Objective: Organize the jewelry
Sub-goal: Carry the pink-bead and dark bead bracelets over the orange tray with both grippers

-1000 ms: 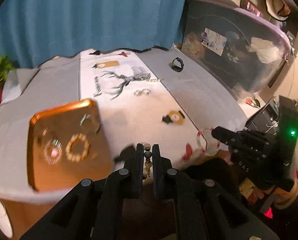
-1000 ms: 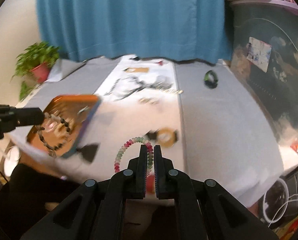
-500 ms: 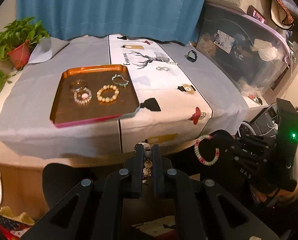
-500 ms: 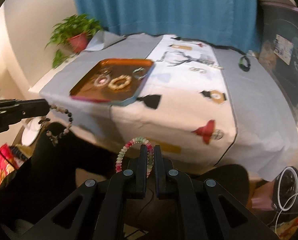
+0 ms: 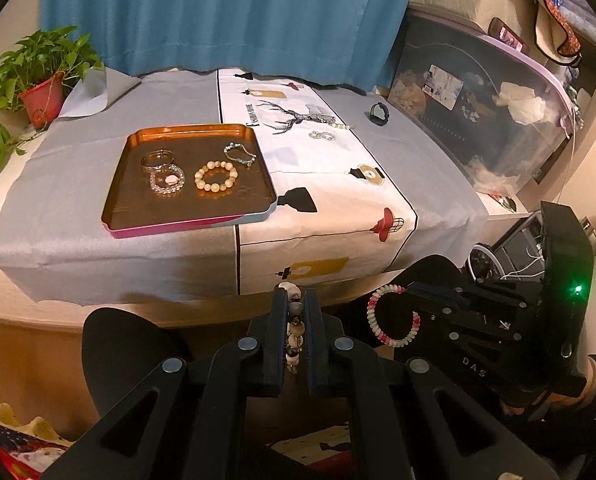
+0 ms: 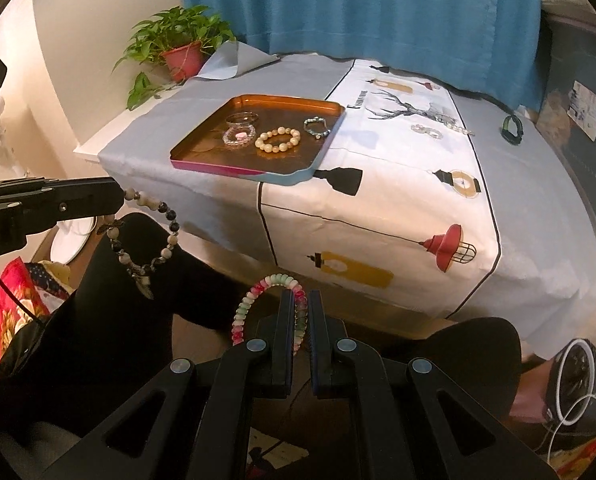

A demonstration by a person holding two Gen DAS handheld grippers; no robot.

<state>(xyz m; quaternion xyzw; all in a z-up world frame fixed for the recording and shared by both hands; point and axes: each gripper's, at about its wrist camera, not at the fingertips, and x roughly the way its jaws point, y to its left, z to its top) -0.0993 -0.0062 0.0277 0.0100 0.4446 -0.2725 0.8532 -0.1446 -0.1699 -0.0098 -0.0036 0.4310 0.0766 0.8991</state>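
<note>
Below the front edge of the table (image 5: 98, 256), both grippers hang off the cloth, each clenched on a bracelet. The left gripper (image 5: 296, 304) pinches a strand of grey, cream and dark beads (image 6: 166, 236) between its fingers; from the right wrist view this strand dangles in a loop from the fingertips, with a small metal charm at its lowest point. The right gripper (image 6: 301, 304) is closed on a pink, white and green beaded bracelet (image 6: 254, 300), whose ring stands out to the left of the jaws; from the left wrist view the same ring (image 5: 393, 316) hangs at the tip of that gripper.

On the table, the copper tray (image 5: 186, 216) sits near the front edge, straddling the seam between the grey cloth and the white printed runner (image 5: 337, 184). Four pieces lie inside the tray: a cream pearl bracelet (image 5: 216, 176) near its middle, a clear crystal bracelet with a pink stone (image 5: 166, 180) just left of the pearls, a silver bangle (image 5: 158, 159) touching the crystal one on its far side, and a teal and silver bracelet (image 5: 240, 153) toward the tray's far right corner.

Beyond the tray on the runner lie a small pale bracelet (image 5: 322, 135) and a beaded chain (image 5: 339, 124). A dark watch-like band (image 5: 379, 113) sits on the grey cloth further right of the tray. A potted plant (image 5: 38, 80) stands at the table's far left corner.
</note>
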